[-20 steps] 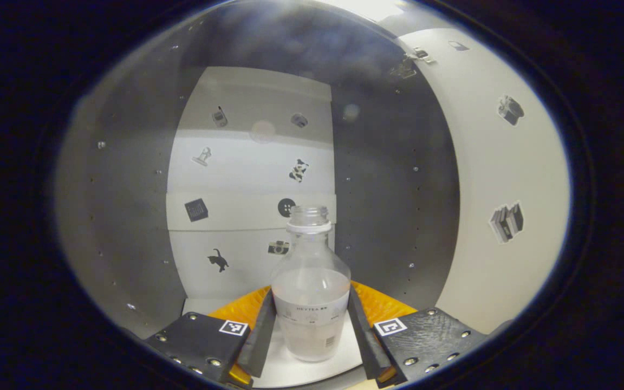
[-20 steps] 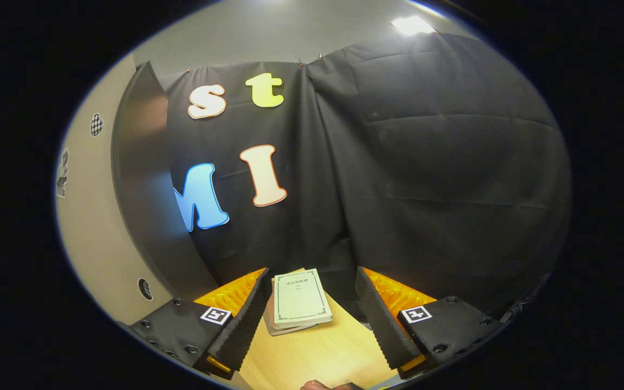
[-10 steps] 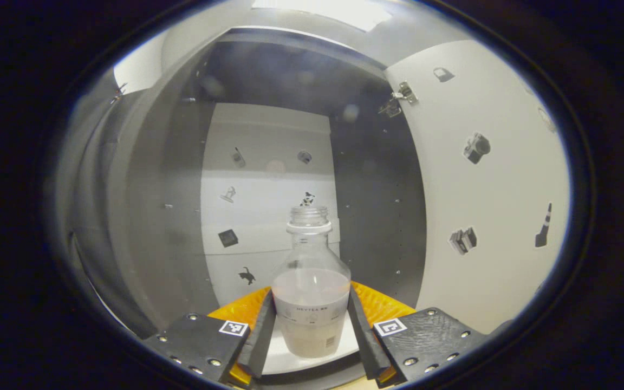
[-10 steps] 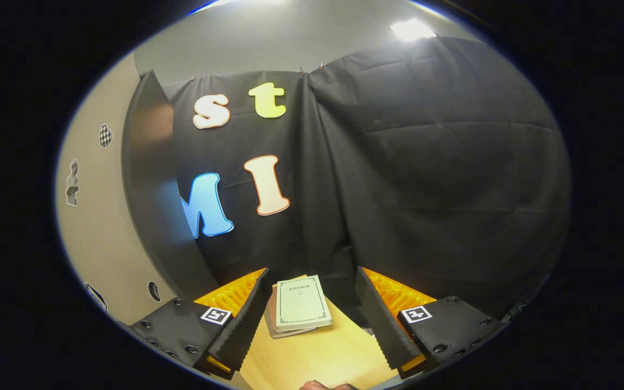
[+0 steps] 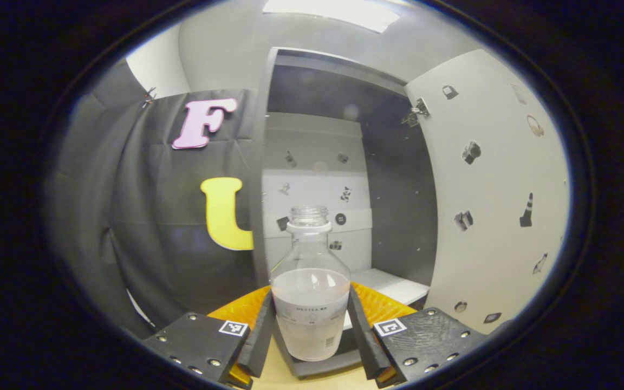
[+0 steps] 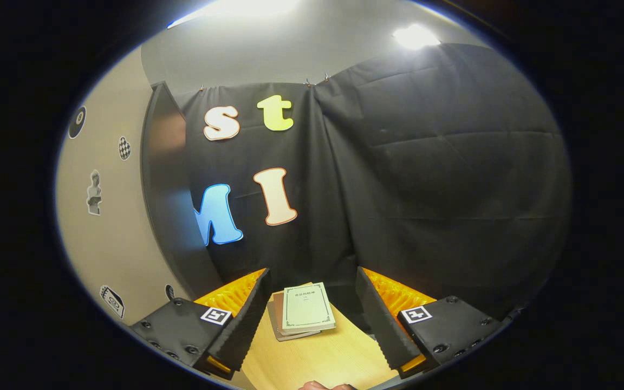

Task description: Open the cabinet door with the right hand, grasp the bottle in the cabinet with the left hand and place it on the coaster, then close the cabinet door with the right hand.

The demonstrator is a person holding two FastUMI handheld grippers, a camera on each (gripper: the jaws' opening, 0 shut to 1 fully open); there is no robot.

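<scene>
the left gripper (image 5: 310, 336) pinches the bottle (image 5: 310, 292) low on its body, upright so the liquid stays in, out in front of the open cabinet (image 5: 317, 179). the door (image 5: 496, 184) stands swung wide beside it. the right gripper (image 6: 312, 319) waits spread, holding nothing, over stacked books (image 6: 302, 314).

overhead ceiling light (image 5: 331, 10) blown out at top of left gripper view, cabinet interior (image 5: 317, 92) dim up top with faint lens flare, second lamp (image 6: 414, 35) glaring in right gripper view, strong fisheye bending at edges, both views reasonably sharp
</scene>
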